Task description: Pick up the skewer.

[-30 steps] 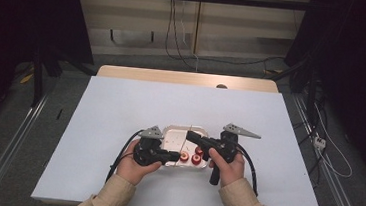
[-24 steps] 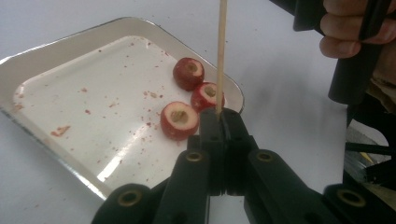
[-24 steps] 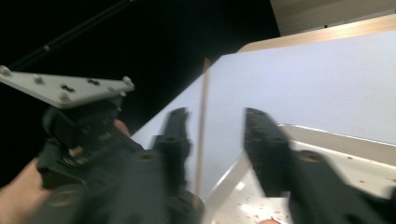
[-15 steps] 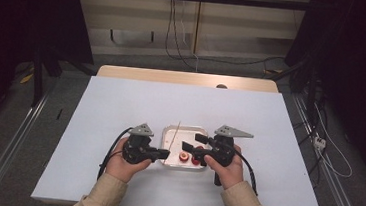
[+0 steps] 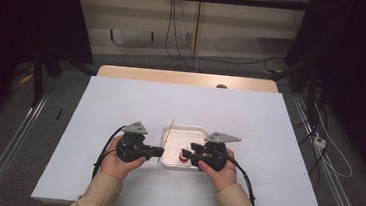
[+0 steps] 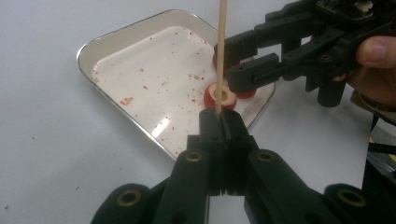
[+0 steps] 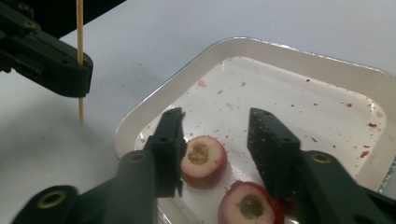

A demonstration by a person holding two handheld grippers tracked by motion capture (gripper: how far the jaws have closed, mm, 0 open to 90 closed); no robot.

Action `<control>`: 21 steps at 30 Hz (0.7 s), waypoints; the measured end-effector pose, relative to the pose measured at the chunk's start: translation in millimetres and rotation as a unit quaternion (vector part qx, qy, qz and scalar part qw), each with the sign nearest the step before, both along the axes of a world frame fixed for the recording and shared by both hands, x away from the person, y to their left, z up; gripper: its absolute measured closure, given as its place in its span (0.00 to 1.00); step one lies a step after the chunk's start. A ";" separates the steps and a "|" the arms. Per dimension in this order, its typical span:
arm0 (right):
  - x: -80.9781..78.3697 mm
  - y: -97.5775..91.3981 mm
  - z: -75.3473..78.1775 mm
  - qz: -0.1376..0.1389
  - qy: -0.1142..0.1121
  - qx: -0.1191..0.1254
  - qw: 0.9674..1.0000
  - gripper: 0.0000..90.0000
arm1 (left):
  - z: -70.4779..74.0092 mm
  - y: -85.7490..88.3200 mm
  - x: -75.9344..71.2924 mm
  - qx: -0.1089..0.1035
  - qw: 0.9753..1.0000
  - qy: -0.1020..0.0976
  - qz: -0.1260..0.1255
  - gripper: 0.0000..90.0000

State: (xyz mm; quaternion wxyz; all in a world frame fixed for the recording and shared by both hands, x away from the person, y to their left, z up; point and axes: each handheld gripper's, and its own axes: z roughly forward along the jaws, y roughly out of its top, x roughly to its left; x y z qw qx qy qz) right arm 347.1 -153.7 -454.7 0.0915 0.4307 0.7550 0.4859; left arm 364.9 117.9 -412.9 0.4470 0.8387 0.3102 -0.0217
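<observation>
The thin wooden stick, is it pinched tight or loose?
Pinched tight: the left gripper has its black jaws shut on the thin wooden stick.

- The thin wooden skewer (image 6: 221,51) I hold stands nearly upright, clamped near its lower end, just beside the tray.
- Two red fruit halves with pale hollowed centres, the nearer (image 7: 203,160) and the farther (image 7: 250,205), lie cut side up in the white rectangular tray (image 7: 154,100) (speckled with red bits); the nearer sits between my right jaws.
</observation>
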 end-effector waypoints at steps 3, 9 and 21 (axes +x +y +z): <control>-0.8 2.7 -3.2 -0.003 0.003 -0.005 1.000 0.65 | 0.0 0.4 0.0 -0.003 1.000 -0.001 0.004 0.99; -0.4 6.7 -8.1 0.000 0.018 -0.005 1.000 0.66 | -1.3 -0.5 0.6 0.001 1.000 0.003 0.000 0.99; -1.3 11.6 -10.9 0.011 0.026 0.003 1.000 0.69 | -2.6 -1.3 1.0 0.004 1.000 0.006 -0.003 0.99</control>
